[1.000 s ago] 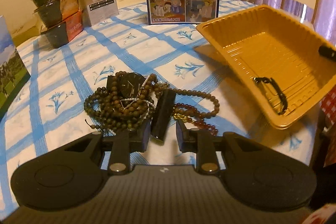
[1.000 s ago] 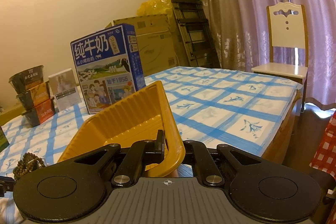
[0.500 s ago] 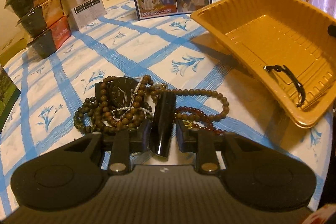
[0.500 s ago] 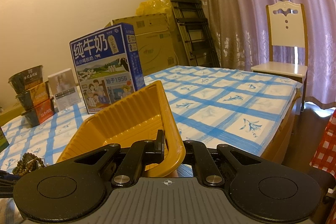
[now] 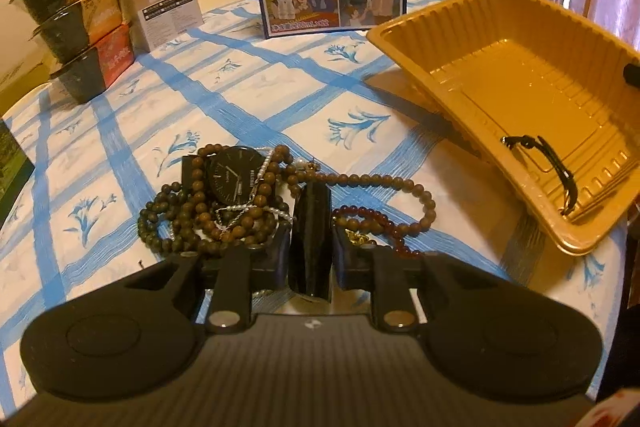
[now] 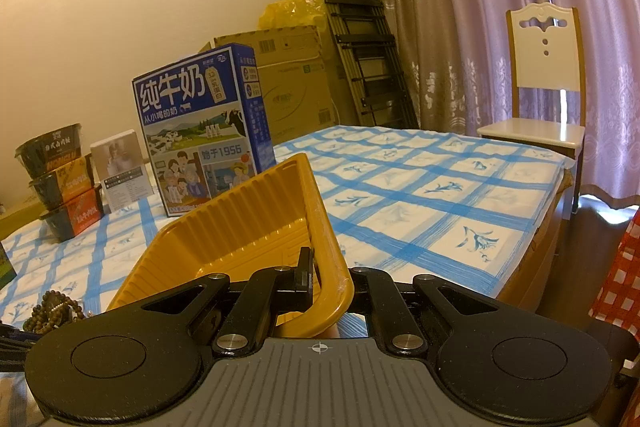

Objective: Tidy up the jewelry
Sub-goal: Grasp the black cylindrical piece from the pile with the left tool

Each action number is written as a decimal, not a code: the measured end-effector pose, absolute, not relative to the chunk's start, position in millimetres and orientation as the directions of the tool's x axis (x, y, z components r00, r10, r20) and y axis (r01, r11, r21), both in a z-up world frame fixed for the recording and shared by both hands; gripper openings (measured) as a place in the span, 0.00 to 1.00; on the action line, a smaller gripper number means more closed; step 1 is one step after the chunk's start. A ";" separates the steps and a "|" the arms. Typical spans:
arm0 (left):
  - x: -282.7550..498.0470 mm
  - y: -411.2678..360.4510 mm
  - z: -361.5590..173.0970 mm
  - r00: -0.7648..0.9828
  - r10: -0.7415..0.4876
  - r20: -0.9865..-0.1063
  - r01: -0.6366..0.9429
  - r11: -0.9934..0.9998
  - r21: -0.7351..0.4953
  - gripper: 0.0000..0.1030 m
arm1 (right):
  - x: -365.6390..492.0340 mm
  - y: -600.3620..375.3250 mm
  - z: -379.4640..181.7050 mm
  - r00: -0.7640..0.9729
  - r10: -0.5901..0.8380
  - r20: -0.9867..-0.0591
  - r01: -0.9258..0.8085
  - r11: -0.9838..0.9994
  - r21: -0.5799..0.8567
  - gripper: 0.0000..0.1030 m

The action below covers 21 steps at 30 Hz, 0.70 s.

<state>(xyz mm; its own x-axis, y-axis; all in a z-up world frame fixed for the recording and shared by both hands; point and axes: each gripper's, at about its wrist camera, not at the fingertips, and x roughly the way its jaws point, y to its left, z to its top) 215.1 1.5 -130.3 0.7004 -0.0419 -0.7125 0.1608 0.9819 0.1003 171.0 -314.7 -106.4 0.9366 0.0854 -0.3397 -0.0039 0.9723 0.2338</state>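
Now, L gripper (image 5: 311,254): jaws just closing in, black watch strap (image 5: 311,227) standing between the pads, seemingly touched on both sides, though contact hard to confirm from this angle. Strap end lifted toward camera, watch face (image 5: 233,174) lying flat on tangle of brown bead strands (image 5: 208,223), w/ a thin pearl chain (image 5: 262,171) draped across. Dark red bead string (image 5: 372,219) just right of the pads, on blue-checked tablecloth (image 5: 160,99). R gripper (image 6: 320,281): jaws pressed tight, pinching near corner rim of yellow tray (image 6: 256,223), tray tilted up off the cloth. Inside tray, a black band (image 5: 556,167) resting against the low side. Further out: milk carton box (image 6: 200,131) upright behind tray, stacked noodle bowls (image 6: 60,179) & small white box (image 6: 122,167) to its left, white chair (image 6: 544,83) by curtain.
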 end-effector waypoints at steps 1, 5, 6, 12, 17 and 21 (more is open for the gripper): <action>213.1 2.2 -128.0 0.703 -0.044 -0.710 0.156 0.983 0.093 0.19 | 170.8 -314.7 -106.4 0.937 0.085 -0.339 -0.004 0.973 0.233 0.07; 204.8 5.1 -111.8 0.722 -0.070 -0.689 0.142 0.989 0.048 0.18 | 170.7 -314.7 -106.5 0.938 0.083 -0.337 -0.004 0.974 0.228 0.07; 202.9 4.7 -107.9 0.727 -0.074 -0.682 0.141 0.989 0.043 0.18 | 170.8 -314.6 -106.6 0.938 0.083 -0.337 -0.004 0.973 0.229 0.07; 197.5 2.6 -117.8 0.686 -0.065 -0.725 0.133 0.990 0.037 0.18 | 170.7 -314.4 -106.4 0.938 0.085 -0.337 -0.006 0.974 0.228 0.07; 188.5 2.4 -129.0 0.634 -0.089 -0.768 0.138 0.990 -0.001 0.29 | 170.6 -313.7 -104.9 0.938 0.084 -0.336 -0.005 0.973 0.229 0.07; 196.1 1.1 -131.4 0.628 -0.078 -0.775 0.131 0.991 0.007 0.33 | 170.9 -312.7 -104.5 0.939 0.083 -0.333 -0.006 0.974 0.225 0.07</action>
<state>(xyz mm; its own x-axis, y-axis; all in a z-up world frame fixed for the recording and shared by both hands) 196.1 1.1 -131.4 0.6275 -0.0780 -0.7747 0.1314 0.9913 0.0066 170.9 -312.7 -104.5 0.9394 0.0831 -0.3327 -0.0065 0.9744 0.2249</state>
